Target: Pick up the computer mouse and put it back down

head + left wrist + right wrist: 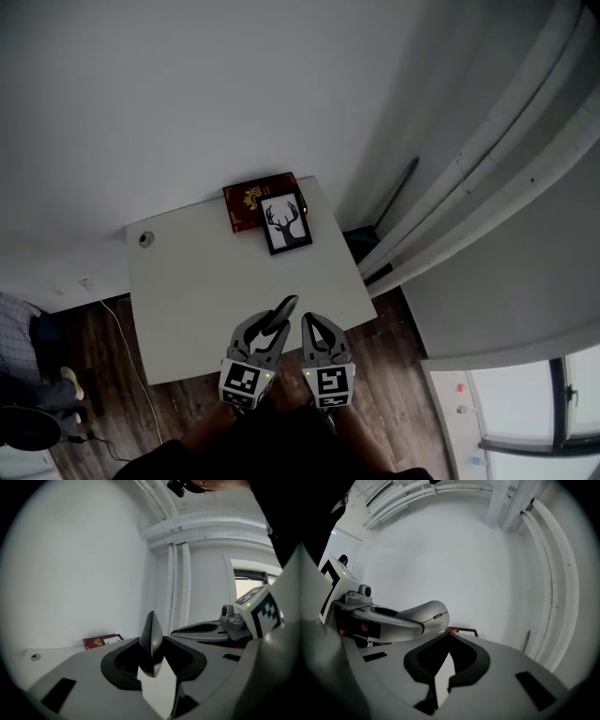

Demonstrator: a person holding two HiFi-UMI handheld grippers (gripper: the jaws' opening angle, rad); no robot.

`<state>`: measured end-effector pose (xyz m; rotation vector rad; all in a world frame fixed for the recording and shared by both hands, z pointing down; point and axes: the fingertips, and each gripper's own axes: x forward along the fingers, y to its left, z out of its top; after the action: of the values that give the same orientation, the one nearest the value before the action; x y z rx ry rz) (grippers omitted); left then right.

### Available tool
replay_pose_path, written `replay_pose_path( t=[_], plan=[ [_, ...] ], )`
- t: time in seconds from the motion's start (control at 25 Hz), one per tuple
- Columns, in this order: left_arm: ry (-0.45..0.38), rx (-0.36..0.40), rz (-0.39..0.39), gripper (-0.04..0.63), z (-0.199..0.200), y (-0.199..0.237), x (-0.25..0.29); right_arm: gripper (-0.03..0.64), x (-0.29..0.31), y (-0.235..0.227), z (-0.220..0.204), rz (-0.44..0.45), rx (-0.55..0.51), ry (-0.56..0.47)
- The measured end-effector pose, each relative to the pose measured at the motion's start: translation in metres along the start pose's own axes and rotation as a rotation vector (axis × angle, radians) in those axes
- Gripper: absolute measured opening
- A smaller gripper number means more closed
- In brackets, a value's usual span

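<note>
Table (187,281), near edge: set-down pending.
We note the right hand-held gripper (318,326) closed on nothing. Just beside it, the left hand-held gripper (267,336) clamps the computer mouse (281,314) on edge, long axis running forward out of the jaws, table straight below.

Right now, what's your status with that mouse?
Left gripper shut on mouse, held on edge. Right gripper jaws shut, empty. Book and framed picture far across table.
</note>
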<state>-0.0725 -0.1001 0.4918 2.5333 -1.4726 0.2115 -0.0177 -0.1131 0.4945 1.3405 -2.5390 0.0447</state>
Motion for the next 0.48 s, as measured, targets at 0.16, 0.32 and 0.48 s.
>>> replay_pose_path(
  t=[0.16, 0.32, 0.48],
  plan=[
    [0.068, 0.004, -0.071, 0.144, -0.012, 0.015, 0.000, 0.020, 0.009, 0.004, -0.001, -0.062, 0.014, 0.030],
    [0.104, -0.006, -0.131, 0.144, -0.022, 0.021, 0.018, 0.020, 0.014, 0.000, -0.006, -0.095, -0.007, 0.058],
    [0.156, 0.008, -0.179, 0.144, -0.040, 0.017, 0.041, 0.020, 0.017, -0.015, -0.019, -0.123, 0.009, 0.094]
  ],
)
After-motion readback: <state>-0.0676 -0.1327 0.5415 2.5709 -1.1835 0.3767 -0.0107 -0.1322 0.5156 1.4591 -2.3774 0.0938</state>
